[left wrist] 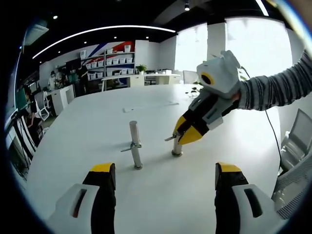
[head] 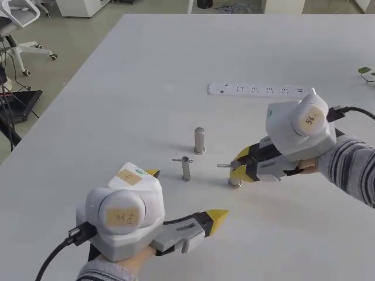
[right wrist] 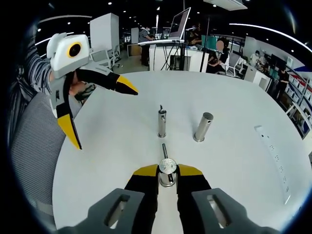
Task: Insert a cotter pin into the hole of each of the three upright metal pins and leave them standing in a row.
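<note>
Item 1. White workbench [head: 117, 105]: the largest piece I have here, and everything below stands on it.

Item 2. Office chair [head: 20, 32]: on the floor beyond the far left corner of the bench.

Item 3. Left gripper [head: 185, 194]: low over the near edge of the bench. Its jaws are spread wide with nothing between them. In its own view [left wrist: 165, 168] they frame two of the pins from well back.

Item 4. Right gripper [head: 241, 165]: it reaches in from the right. The jaws are closed narrowly on the top of the gripped metal pin [head: 235, 180], one yellow tip on each side of the pin's head [right wrist: 167, 166].

Item 5. Power strip [head: 261, 89]: white, lying flat on the far side, well apart from the pins.

Item 6. Bare metal pin [head: 199, 140]: upright, farthest from me, with nothing through it.

Item 7. Middle metal pin [head: 186, 168]: upright, between the bare pin and the left gripper.

Item 8. First cotter pin [head: 181, 159]: it sits crosswise through the upper part of the middle metal pin and sticks out on both sides.

Item 9. Second cotter pin [head: 224, 165]: it juts sideways from the top of the gripped metal pin, just beyond the right gripper's tips. The jaws cover the hole, so I cannot tell whether it passes through.
</note>
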Motion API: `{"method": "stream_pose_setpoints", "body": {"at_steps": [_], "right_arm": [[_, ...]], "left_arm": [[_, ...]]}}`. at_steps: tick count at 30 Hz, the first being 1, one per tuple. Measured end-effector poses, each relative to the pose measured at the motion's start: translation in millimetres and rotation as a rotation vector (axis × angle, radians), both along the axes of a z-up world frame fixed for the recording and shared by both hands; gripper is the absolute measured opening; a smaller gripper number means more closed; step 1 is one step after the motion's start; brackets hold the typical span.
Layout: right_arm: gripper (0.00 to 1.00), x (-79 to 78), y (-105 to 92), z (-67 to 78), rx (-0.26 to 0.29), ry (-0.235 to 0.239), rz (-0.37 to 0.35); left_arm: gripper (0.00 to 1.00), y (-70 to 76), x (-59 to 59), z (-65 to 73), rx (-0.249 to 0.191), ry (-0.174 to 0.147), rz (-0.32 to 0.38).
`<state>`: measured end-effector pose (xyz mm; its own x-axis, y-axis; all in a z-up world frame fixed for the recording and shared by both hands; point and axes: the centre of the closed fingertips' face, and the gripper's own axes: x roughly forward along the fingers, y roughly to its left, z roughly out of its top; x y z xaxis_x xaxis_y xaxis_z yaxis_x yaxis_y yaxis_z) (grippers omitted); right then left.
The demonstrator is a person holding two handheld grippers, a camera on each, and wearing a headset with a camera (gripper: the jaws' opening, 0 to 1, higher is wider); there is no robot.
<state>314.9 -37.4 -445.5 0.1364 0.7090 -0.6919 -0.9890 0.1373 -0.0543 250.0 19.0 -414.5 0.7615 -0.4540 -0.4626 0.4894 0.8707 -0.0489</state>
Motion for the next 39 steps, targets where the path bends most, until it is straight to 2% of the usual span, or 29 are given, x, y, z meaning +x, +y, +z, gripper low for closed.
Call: {"method": "stream_pose_setpoints", "body": {"at_steps": [9, 19, 27, 28, 30, 33, 36, 37, 39], "right_arm": [[0.08, 5.6, -0.7, -2.1, 0.016, 0.022, -0.005], [0.08, 3.3, -2.1, -0.4, 0.019, 0.041, -0.013], [0.10, 2.8, -1.5, 0.6, 0.023, 0.031, -0.016], [0.10, 2.4, -0.5, 2.2, 0.029, 0.022, -0.006], [0.13, 0.9, 1.3, 7.4, 0.047, 0.046, -0.013], [0.19, 1.9, 4.2, 16.1, 0.068, 0.045, -0.018], [0.22, 6.1, 10.5, 26.2, 0.110, 0.061, -0.053], [0.23, 8.3, 14.7, 31.1, 0.142, 0.076, -0.077], [0.26, 18.4, 20.4, 30.2, 0.179, 0.092, -0.123]], "left_arm": [[0.82, 0.1, 0.1, -2.2, -0.002, 0.007, 0.002], [0.82, -0.6, 0.7, -3.2, -0.008, 0.012, 0.000], [0.83, 0.6, -0.3, -3.9, -0.004, 0.018, 0.001], [0.83, 0.8, -0.6, -3.9, -0.004, 0.018, 0.001], [0.83, 1.5, -0.9, -4.1, -0.005, 0.019, 0.001], [0.83, 2.7, -1.8, -4.5, -0.002, 0.022, 0.002], [0.83, 3.7, -3.0, -4.2, -0.001, 0.023, 0.003], [0.83, 4.1, -3.1, -3.9, -0.002, 0.022, 0.004], [0.83, 4.7, -3.9, -3.3, -0.002, 0.021, 0.004]]}}
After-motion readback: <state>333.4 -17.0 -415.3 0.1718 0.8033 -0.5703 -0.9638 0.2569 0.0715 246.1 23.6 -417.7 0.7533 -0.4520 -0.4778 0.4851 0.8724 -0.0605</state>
